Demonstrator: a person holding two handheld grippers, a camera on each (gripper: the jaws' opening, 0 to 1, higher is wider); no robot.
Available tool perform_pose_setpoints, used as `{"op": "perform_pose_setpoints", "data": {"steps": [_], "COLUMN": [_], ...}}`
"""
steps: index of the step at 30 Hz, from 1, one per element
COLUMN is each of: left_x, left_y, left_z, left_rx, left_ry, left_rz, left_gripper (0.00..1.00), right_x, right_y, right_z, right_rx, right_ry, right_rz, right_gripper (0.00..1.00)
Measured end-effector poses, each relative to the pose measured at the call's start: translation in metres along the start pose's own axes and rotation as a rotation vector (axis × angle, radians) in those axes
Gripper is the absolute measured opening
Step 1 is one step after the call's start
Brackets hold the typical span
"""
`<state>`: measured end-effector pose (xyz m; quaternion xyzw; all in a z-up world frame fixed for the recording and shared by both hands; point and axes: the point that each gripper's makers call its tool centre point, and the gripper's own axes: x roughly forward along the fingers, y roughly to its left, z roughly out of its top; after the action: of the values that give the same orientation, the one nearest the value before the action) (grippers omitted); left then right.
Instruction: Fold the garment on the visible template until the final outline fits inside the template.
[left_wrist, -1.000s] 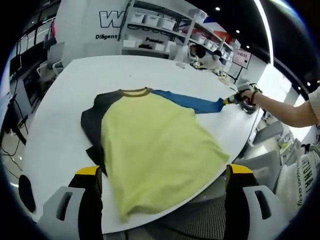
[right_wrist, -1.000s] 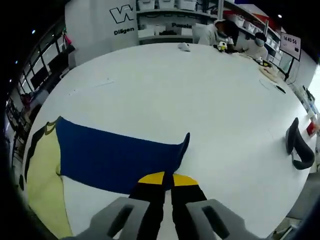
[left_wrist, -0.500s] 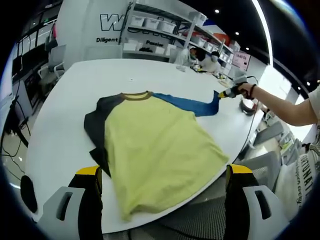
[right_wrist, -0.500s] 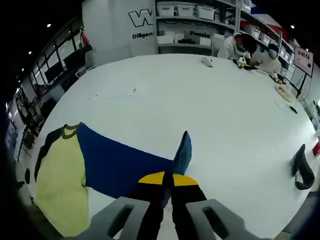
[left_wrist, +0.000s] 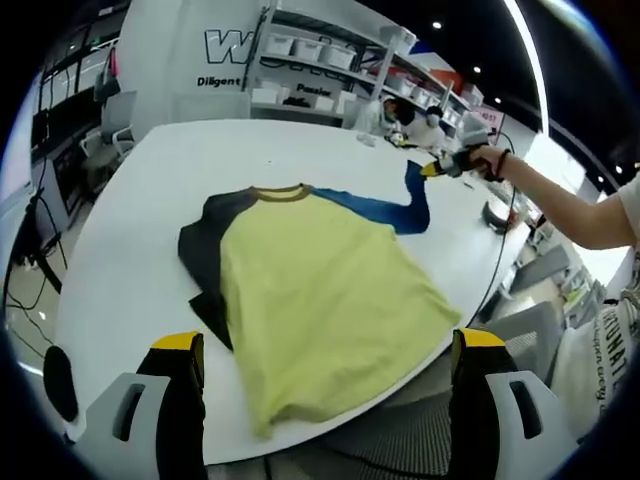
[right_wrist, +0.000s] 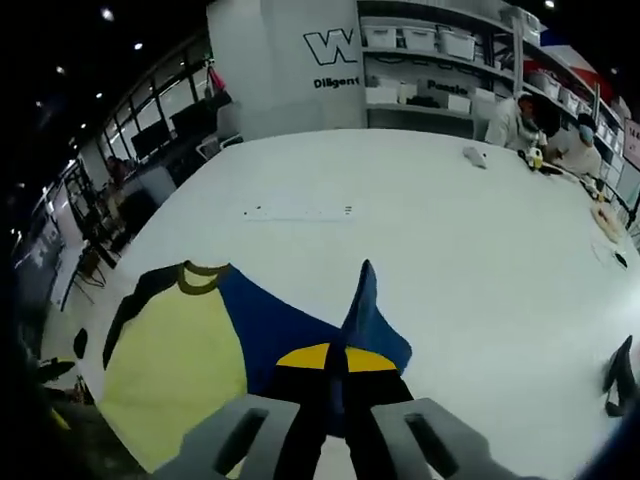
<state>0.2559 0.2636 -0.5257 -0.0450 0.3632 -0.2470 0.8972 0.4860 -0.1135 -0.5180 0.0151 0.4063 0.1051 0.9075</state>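
Yellow shirt (left_wrist: 320, 310) w/ blue sleeve (right_wrist: 300, 335), white table (left_wrist: 130, 260)

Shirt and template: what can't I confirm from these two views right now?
- Template: no outline seen on the table in either view; the shirt may cover it.
- Shirt hem: left gripper view, hangs over the table edge.
- Blue sleeve cuff: right gripper view, hidden by the right gripper jaws.
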Motion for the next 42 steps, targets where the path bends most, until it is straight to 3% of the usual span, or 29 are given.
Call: {"op": "perform_pose_setpoints", "data": {"steps": [4, 13, 16, 20, 27, 39, 42], "left_x": [-0.002, -0.003, -0.003, -0.003, -0.005, -0.005, -0.006], "left_y": [0.001, 0.001, 0.002, 0.004, 0.007, 0.010, 0.011], "left_z": [0.005, 0.010, 0.009, 0.001, 0.004, 0.000, -0.001], "left_rx": [-0.017, -0.019, -0.021, -0.031, -0.038, -0.043, -0.057], "left_ry": [-0.028, -0.046, -0.046, -0.021, -0.034, -0.021, -0.023], "left_rz": [-0.009, -0.014, -0.014, -0.009, -0.008, -0.002, 0.000], "left_gripper": [0.99, 0.99, 0.99, 0.99, 0.99, 0.99, 0.99], "right_x": [0.007, 0.017, 0.019, 0.026, 0.035, 0.043, 0.052], "right_y": [0.033, 0.085, 0.095, 0.125, 0.173, 0.204, 0.236], "right_z": [0.014, 0.030, 0.031, 0.038, 0.043, 0.048, 0.051], "right_rx": [0.020, 0.006, 0.000, -0.001, 0.042, 0.030, 0.001], "right_ry": [-0.025, -0.035, -0.031, -0.040, -0.039, -0.035, -0.026], "right_rz": [0.080, 0.163, 0.180, 0.211, 0.293, 0.335, 0.354], "right_gripper": [0.00, 0.00, 0.00, 0.00, 0.00, 0.00, 0.00]}}
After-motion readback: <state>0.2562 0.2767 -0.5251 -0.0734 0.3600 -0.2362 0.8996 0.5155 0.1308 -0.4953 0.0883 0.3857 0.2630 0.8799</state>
